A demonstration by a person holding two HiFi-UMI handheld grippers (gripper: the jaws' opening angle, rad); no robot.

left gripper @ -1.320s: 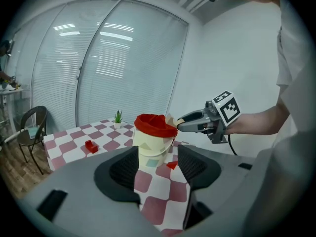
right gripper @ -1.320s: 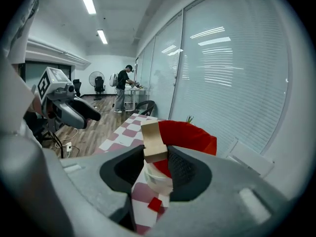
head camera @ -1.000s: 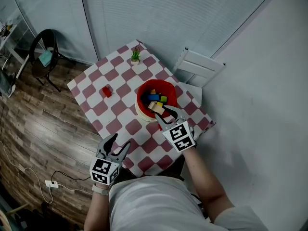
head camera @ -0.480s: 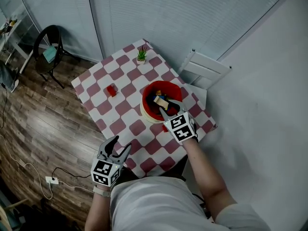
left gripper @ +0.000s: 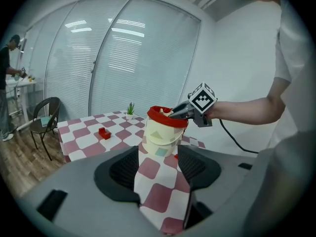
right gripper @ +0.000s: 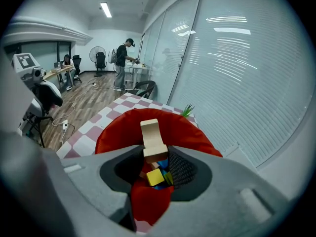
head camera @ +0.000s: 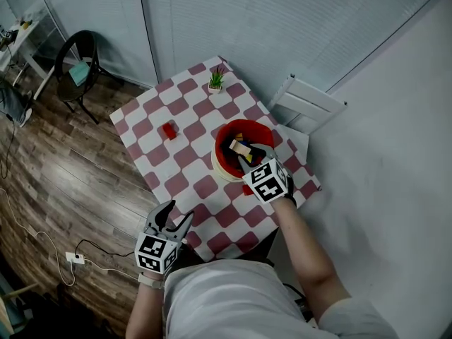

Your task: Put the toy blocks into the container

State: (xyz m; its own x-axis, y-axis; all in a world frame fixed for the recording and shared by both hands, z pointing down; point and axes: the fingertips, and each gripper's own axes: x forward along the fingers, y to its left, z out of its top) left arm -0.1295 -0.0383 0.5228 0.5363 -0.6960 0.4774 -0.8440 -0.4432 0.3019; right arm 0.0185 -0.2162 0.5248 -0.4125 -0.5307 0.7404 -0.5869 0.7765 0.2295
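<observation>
A red container (head camera: 227, 134) with a cream body stands on the checkered table (head camera: 185, 99). My right gripper (head camera: 251, 155) hangs over its opening, shut on a pale wooden block (right gripper: 152, 141) that sticks up between the jaws. Below it, inside the container (right gripper: 118, 135), lie a yellow block (right gripper: 154, 177) and blue ones. A red block (head camera: 169, 130) lies on the table to the left of the container. My left gripper (head camera: 179, 211) is open and holds nothing, off the table's near edge. The left gripper view shows the container (left gripper: 163, 135), the red block (left gripper: 103, 133) and the right gripper (left gripper: 178, 111).
A small potted plant (head camera: 216, 81) stands at the table's far corner. A white chair (head camera: 305, 105) is tucked in at the right side, next to the wall. A black chair (head camera: 76, 68) stands on the wood floor at the left. People stand far off in the room.
The right gripper has carried the wooden block from the container's near rim to over its opening and sunk a little. The left gripper has hardly moved.
</observation>
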